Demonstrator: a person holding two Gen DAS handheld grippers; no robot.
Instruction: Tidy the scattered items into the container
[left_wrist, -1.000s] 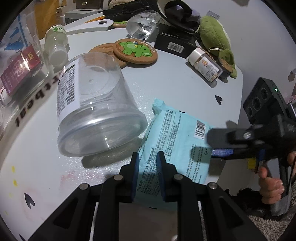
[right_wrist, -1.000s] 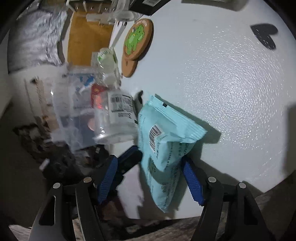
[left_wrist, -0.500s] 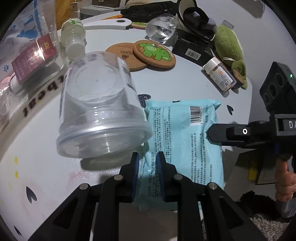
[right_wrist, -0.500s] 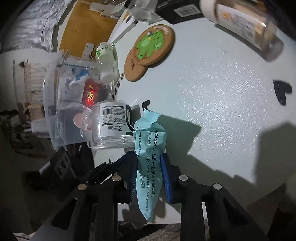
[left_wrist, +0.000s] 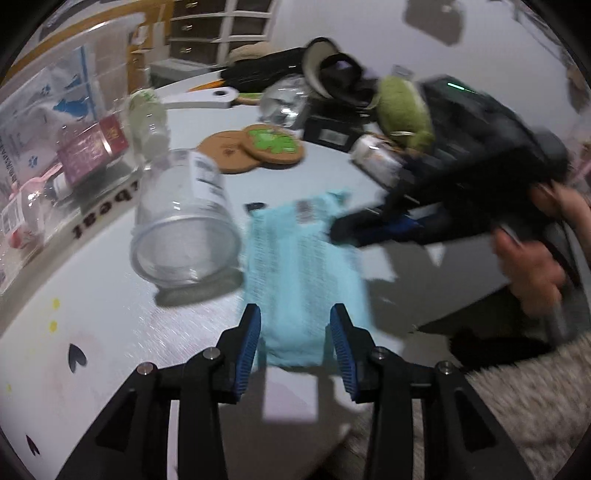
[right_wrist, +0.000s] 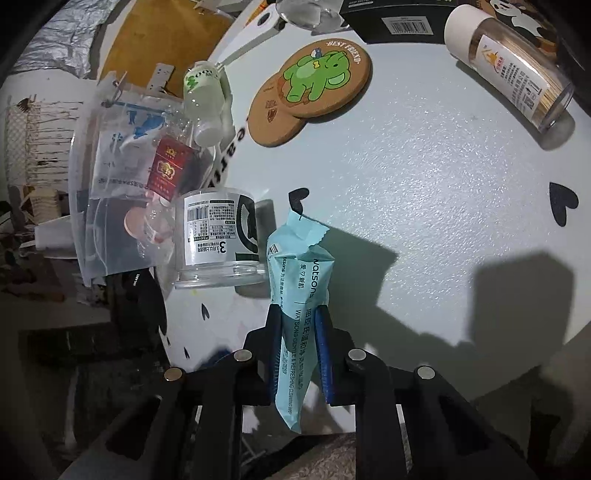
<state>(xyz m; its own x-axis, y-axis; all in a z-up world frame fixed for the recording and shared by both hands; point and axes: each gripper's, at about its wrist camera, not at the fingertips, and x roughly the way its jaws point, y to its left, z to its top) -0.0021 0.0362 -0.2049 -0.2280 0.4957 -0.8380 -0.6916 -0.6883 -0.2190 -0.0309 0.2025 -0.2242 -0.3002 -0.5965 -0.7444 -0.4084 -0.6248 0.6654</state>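
The blue wipes pack (right_wrist: 300, 295) hangs near the lower middle of the right wrist view, pinched between the right gripper (right_wrist: 298, 354), whose jaws are closing on it. Its upper end rises over the white bench (right_wrist: 424, 177).

In the left wrist view the same pack (left_wrist: 301, 273) sits mid-frame, blurred, with the right gripper (left_wrist: 343, 232) biting its right edge and a hand (left_wrist: 532, 266) behind it at the right. The left gripper (left_wrist: 295, 339), at the bottom centre, is opening; its blue pads stand apart on either side of the pack's near end and do not press it.

Just left of the pack a clear jar (right_wrist: 218, 240) lies on its side. Further left is the clear container (right_wrist: 122, 192) with a red box (right_wrist: 168, 168) inside. Two cork coasters (right_wrist: 314, 88) lie overlapping toward the top, and a capped bottle (right_wrist: 509, 70) at the upper right.
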